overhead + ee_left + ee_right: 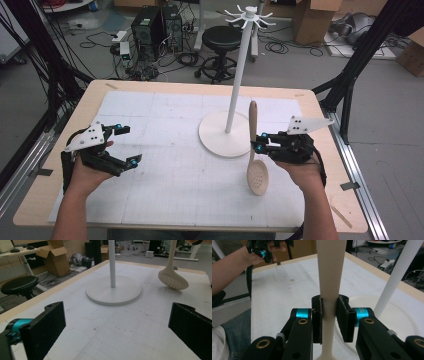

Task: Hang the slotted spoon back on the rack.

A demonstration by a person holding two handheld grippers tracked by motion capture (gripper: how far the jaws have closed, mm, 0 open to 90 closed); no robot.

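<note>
Slotted spoon lifted for hanging. The right gripper point(260, 142) is clamped on the handle of a cream slotted spoon point(256, 165), the two jaws pressing its flat neck from either side, as the right gripper view shows point(329, 312). The spoon hangs upright, perforated bowl down and clear of the bench point(165, 197), handle tip up, just beside the round base of the white hanging rack point(234, 107). The rack's pole rises to a ring of short hooks point(248, 16) well above the spoon.

The left gripper point(125, 145) is held above the left part of the bench, its jaws standing wide apart with nothing between them; in the left gripper view the rack base point(113, 290) and the spoon bowl point(173, 280) lie ahead of it.

Step in hand, as judged: carrying the spoon up toward the rack. The next move calls for raising the handle tip to hook height and bringing it to one hook; whether the handle has a hanging hole cannot be told here. A tilt of the long handle could knock the pole.

Writing: the teal collar on the right gripper point(362, 312) bears small lettering, too small to read. No other brand or label is legible.
</note>
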